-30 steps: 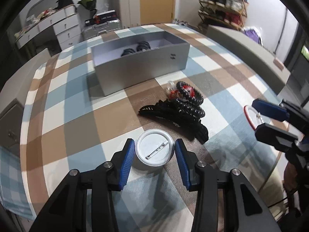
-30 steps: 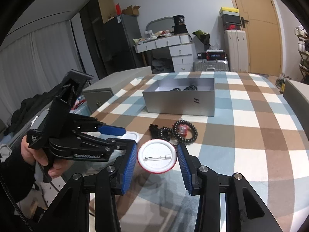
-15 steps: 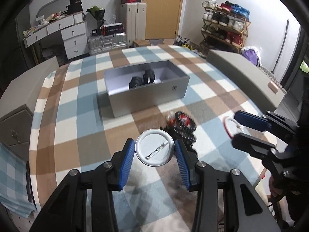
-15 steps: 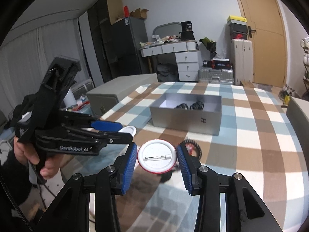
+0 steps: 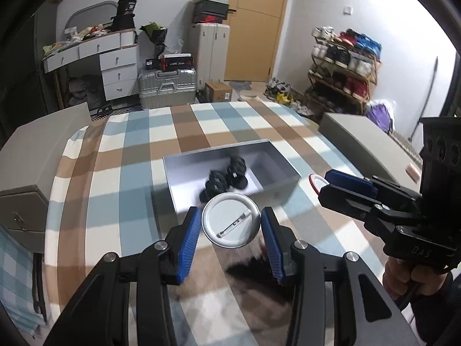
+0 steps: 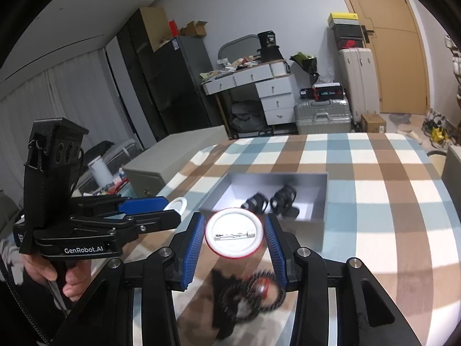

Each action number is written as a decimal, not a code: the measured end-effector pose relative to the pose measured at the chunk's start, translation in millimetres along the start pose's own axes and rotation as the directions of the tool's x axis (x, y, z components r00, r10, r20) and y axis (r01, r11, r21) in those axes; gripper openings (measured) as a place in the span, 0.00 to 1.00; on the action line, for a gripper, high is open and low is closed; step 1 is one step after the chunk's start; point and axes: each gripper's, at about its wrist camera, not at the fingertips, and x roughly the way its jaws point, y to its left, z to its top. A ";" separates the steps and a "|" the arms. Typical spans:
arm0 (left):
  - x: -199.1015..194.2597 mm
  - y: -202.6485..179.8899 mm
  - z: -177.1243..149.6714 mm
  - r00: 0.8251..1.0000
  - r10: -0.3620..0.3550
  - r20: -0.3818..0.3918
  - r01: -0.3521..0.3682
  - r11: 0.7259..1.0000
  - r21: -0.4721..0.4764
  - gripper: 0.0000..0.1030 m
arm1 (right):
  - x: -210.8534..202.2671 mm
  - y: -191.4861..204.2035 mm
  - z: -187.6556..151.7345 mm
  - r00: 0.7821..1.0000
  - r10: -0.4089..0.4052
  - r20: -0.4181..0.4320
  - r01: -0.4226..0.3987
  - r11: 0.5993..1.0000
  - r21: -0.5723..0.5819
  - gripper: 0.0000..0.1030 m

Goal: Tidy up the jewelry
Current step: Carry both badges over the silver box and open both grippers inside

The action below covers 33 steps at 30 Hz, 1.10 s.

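Note:
My left gripper [image 5: 230, 213] is shut on a white round pin badge [image 5: 232, 225], clasp side up, held in the air just before the open grey box [image 5: 219, 148]. Black bracelets [image 5: 227, 177] lie inside the box. My right gripper [image 6: 234, 222] is shut on a red-rimmed pin badge [image 6: 234, 235], also clasp side up, in front of the same box [image 6: 322, 199]. Each gripper shows in the other's view: the right gripper [image 5: 324, 183] at the box's right, the left gripper [image 6: 173, 209] at its left. A blurred pile of black beaded bracelets [image 6: 250, 294] lies on the cloth beneath my right gripper.
A checked cloth [image 5: 129, 173] covers the table. Grey cabinets [image 5: 37, 155] flank it on both sides. Beyond the far edge stand a white dresser [image 5: 115, 66], suitcases [image 5: 167, 86] and a shoe rack [image 5: 343, 69]. A person's hand [image 6: 72, 276] grips the left tool.
Both grippers have lifted and moved toward the grey box, each keeping its badge. The bracelet pile has slid from mid-view to beneath the fingers.

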 end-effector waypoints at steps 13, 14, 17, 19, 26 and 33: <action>44.4 23.0 14.3 1.000 -0.012 -0.002 0.012 0.995 -0.103 0.36 | 68.3 -25.0 48.4 0.993 0.108 -0.048 -0.106 0.993 0.049 0.41; 46.6 26.8 13.0 1.000 -0.016 0.002 0.016 0.993 -0.117 0.36 | 76.9 -28.8 52.7 0.992 0.115 -0.056 -0.112 0.992 0.064 0.41; 50.5 31.6 11.6 1.000 -0.004 0.003 0.004 0.991 -0.133 0.36 | 97.0 -31.7 58.3 0.990 0.107 -0.092 -0.099 0.991 0.093 0.41; 52.9 34.4 11.4 1.000 -0.001 -0.002 0.001 0.989 -0.147 0.36 | 109.1 -25.2 59.0 0.987 0.110 -0.117 -0.102 0.992 0.074 0.41; 55.8 31.2 8.4 0.998 -0.056 -0.005 0.054 0.986 -0.156 0.36 | 143.3 -13.2 55.6 0.972 0.103 -0.212 -0.094 0.994 0.050 0.41; 54.0 32.4 9.2 0.998 -0.051 0.023 0.054 0.983 -0.176 0.36 | 157.1 -17.8 53.0 0.961 0.092 -0.260 -0.075 0.995 0.073 0.41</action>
